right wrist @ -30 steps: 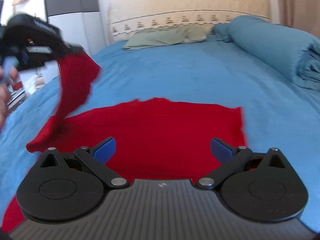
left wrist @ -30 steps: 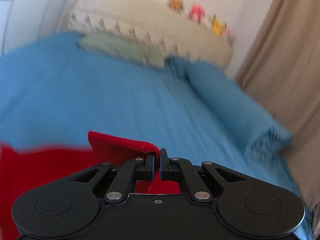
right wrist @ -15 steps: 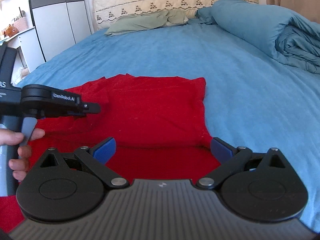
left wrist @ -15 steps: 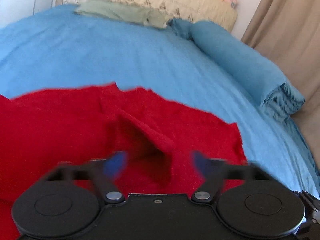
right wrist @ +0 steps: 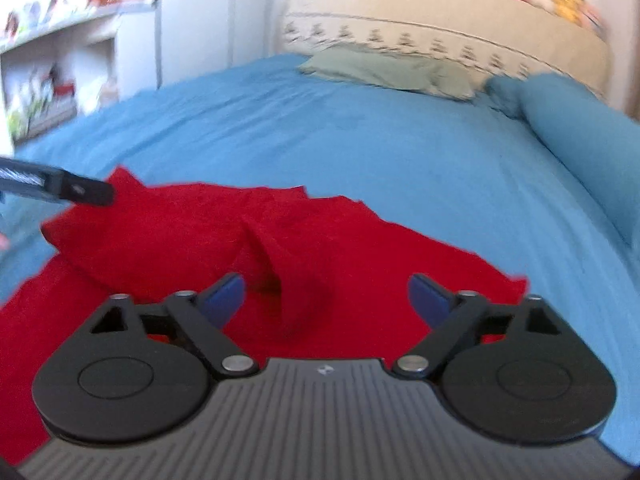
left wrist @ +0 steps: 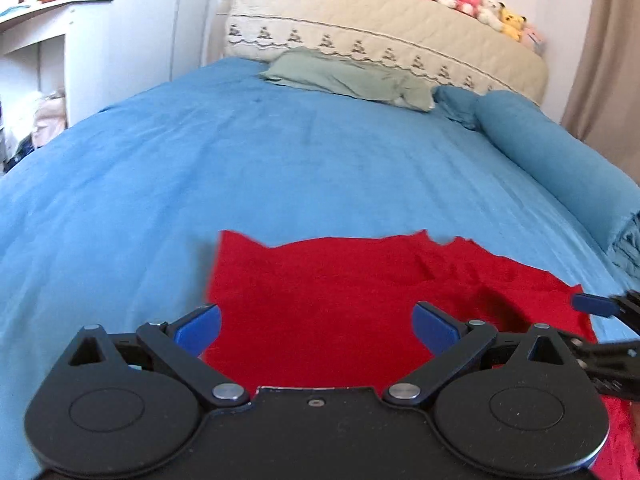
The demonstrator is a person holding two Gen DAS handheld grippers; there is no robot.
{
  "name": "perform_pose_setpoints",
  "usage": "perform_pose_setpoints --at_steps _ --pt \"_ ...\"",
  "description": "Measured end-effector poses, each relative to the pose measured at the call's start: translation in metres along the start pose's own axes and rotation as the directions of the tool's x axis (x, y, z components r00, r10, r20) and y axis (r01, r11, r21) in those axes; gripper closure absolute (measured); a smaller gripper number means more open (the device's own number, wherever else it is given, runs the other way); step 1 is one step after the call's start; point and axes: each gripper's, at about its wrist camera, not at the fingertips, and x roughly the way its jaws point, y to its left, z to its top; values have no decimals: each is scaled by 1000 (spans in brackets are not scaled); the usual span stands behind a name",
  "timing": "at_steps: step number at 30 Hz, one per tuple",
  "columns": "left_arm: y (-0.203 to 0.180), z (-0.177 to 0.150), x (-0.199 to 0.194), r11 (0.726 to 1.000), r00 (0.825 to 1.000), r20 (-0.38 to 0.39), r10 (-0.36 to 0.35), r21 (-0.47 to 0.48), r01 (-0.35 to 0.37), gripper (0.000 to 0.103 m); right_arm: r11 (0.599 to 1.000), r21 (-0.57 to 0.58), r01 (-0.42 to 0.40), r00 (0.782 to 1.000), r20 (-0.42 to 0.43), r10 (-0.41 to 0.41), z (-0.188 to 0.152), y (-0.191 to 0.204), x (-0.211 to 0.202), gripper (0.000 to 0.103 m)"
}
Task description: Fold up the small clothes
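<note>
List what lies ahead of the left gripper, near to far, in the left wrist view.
Left gripper, fingers apart → red garment → bare blue bedsheet → green pillow → cream headboard → row of plush toys on top of it.

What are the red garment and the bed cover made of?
Red garment: soft matte fabric, probably a knit; it slumps into rounded folds, no sheen. Bed cover: matte blue woven cloth, likely cotton; faint creases, no gloss. Weave too blurred to confirm either.

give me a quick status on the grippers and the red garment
Left gripper open, empty. Right gripper open, empty. Red garment partly folded on blue bedsheet. Nothing in the way.
</note>
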Motion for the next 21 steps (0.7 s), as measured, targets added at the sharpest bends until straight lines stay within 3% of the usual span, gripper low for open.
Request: perform_pose_setpoints --at_steps 5,11,13,15,18,21 --pt "18 -5 -4 1000 1000 1 9 -4 -9 0 980 -201 3 997 -75 -19 13 29 43 29" --pt "27 -7 -7 1000 1000 -9 8 -15 -8 0 916 -401 -8 994 -107 -39 9 55 68 41" --pt "29 -6 -9 1000 1000 -6 5 -16 -5 0 895 -446 -25 993 -115 -30 11 59 74 61" --pt "31 -7 -10 1000 1000 -2 5 -15 -5 0 884 -466 -43 991 -130 -21 12 61 75 80" --pt "32 -6 -13 1000 1000 6 9 -17 -9 0 898 -439 -37 993 -113 -14 16 53 69 81" --pt "33 -4 -16 1000 1000 18 10 -28 -9 0 955 -296 26 998 -48 -41 28 29 53 82"
